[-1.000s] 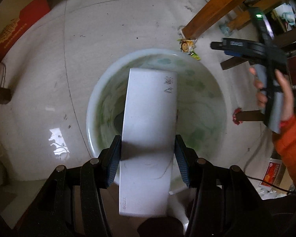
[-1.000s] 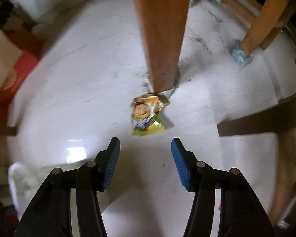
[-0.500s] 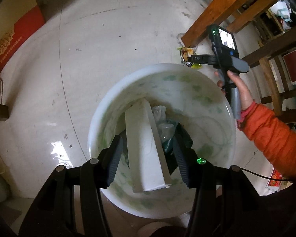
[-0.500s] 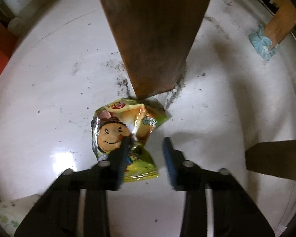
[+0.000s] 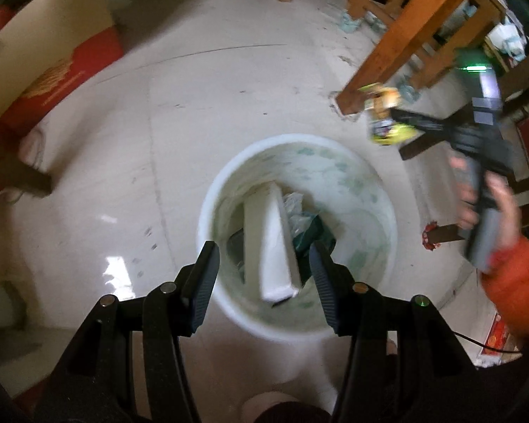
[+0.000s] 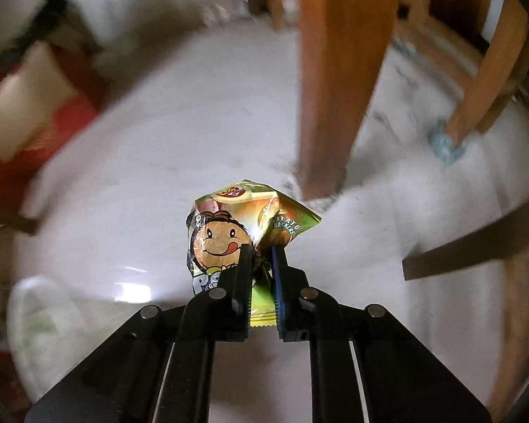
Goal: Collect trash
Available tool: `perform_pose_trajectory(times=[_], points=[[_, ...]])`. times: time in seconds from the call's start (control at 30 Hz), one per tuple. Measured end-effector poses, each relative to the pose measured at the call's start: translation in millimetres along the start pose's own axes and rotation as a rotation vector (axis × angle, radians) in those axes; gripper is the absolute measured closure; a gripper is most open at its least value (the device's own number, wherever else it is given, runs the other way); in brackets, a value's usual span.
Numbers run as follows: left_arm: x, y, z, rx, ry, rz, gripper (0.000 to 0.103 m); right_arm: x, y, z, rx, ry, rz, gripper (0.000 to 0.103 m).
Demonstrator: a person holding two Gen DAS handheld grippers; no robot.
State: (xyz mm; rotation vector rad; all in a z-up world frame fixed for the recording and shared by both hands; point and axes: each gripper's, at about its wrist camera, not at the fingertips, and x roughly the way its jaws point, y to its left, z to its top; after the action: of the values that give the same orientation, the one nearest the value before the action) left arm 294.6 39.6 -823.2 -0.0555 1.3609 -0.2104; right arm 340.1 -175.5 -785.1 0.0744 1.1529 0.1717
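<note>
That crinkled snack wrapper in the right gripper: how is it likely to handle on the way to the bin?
The snack wrapper looks like thin creased foil, so probably very light and floppy. The right gripper pinches only a bunched fold, so the loose part may flap. Its glossy surface hints it could slip before reaching the white bin.

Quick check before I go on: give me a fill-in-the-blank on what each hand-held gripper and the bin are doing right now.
The right hand-held gripper is shut on a ____ wrapper.
The left hand-held gripper hangs ____ over the white bin.
The long white box lies ____ the bin.
The snack wrapper is near a ____ furniture leg.

Missing words: snack; open; inside; wooden
</note>
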Motion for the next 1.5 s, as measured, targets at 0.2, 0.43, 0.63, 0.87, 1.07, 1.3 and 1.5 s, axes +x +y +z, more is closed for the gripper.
perform_pose_trajectory(times=[0.2, 0.43, 0.63, 0.87, 1.07, 1.3, 1.5], points=[[-17, 11, -19, -0.118, 0.004, 0.100, 0.051, -43, 69, -22, -0.130, 0.061, 0.144, 0.093], [-45, 9, -17, -0.159, 0.017, 0.140, 0.051, -19, 111, -59, -0.211, 0.330, 0.262, 0.089], [-105, 14, -1, -0.201, -0.015, 0.148, 0.051, -49, 109, -44, -0.238, 0.386, 0.178, 0.069], [-208, 7, 27, -0.225, -0.016, 0.147, 0.051, -134, 115, 13, -0.190, 0.384, 0.222, 0.068], [-324, -16, 57, -0.216, -0.078, 0.152, 0.051, -249, 138, 72, -0.178, 0.313, 0.231, 0.068], [-463, -32, 87, -0.220, -0.192, 0.142, 0.051, -394, 166, 138, -0.196, 0.128, 0.227, 0.068], [-577, -47, 98, -0.185, -0.311, 0.147, 0.051, -523, 188, 172, -0.219, -0.090, 0.197, 0.068]])
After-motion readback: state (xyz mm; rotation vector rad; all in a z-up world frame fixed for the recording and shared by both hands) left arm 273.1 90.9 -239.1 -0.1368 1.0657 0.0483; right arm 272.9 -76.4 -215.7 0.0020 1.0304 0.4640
